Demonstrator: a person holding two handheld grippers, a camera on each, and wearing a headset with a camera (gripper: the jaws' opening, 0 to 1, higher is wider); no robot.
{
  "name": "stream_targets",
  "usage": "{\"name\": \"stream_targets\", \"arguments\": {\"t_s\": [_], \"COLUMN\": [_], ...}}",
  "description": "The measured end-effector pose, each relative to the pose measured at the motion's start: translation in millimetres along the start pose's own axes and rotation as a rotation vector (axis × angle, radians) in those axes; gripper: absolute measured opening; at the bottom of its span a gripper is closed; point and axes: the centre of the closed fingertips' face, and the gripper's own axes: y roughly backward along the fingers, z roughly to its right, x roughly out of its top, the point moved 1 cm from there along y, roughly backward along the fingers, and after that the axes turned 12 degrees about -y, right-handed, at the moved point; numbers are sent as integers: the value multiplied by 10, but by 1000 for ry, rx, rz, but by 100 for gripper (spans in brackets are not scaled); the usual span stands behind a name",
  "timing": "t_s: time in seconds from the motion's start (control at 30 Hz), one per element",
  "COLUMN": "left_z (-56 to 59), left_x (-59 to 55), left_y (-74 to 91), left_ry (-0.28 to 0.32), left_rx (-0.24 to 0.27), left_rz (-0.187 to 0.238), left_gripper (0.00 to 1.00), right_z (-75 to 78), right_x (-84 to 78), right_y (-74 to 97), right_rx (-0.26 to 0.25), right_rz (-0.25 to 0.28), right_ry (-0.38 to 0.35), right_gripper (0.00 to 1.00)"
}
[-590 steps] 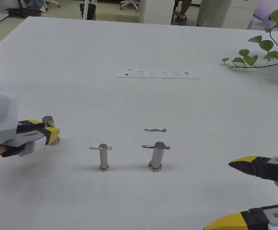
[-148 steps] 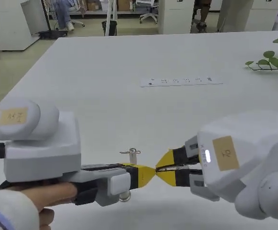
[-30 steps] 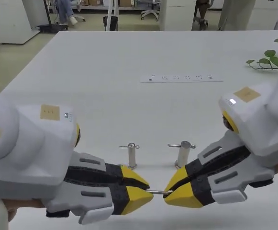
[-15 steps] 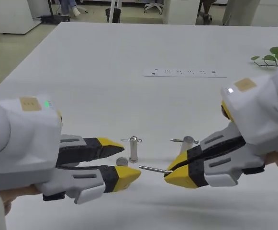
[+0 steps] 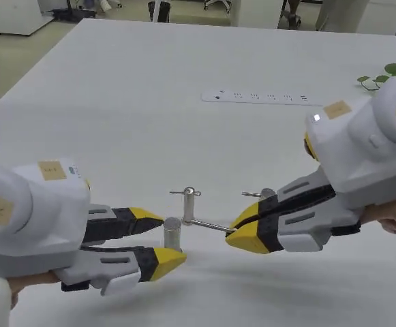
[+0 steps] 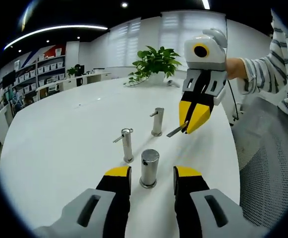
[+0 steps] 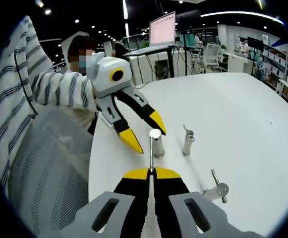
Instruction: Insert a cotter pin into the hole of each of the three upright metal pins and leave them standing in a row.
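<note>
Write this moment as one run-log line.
left tool: open, straddling bare pin | right tool: shut on cotter pin, aimed at it | middle pin, end pin: cottered, upright

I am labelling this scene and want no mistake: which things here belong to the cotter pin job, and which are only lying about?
Belong to the job: bare metal pin, cotter pin in the right gripper, left gripper, two fitted metal pins.
Only lying about: power strip, plant.
</note>
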Motion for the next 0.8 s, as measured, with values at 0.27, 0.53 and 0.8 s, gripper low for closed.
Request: {"name": "stream_targets", "arguments": {"t_s": [0.27, 0.53, 0.8], "left_z": [-25, -17, -25], "left_x": [-59, -129, -163], "left_y": [-75, -146, -167], "left_ry": [28, 37, 25], "left_rx": [0, -2, -4], "left_rz": [7, 0, -9], "left_gripper": [27, 21, 15], "right_z": [57, 105, 93], "right_x": [-16, -37, -24], "right_y": [-16, -52, -98], "right_rx": [-25, -48, -46], "right_rz": [-16, -61, -80], "right_ry": [-15, 28, 45], "right_gripper": [4, 4, 4]}}
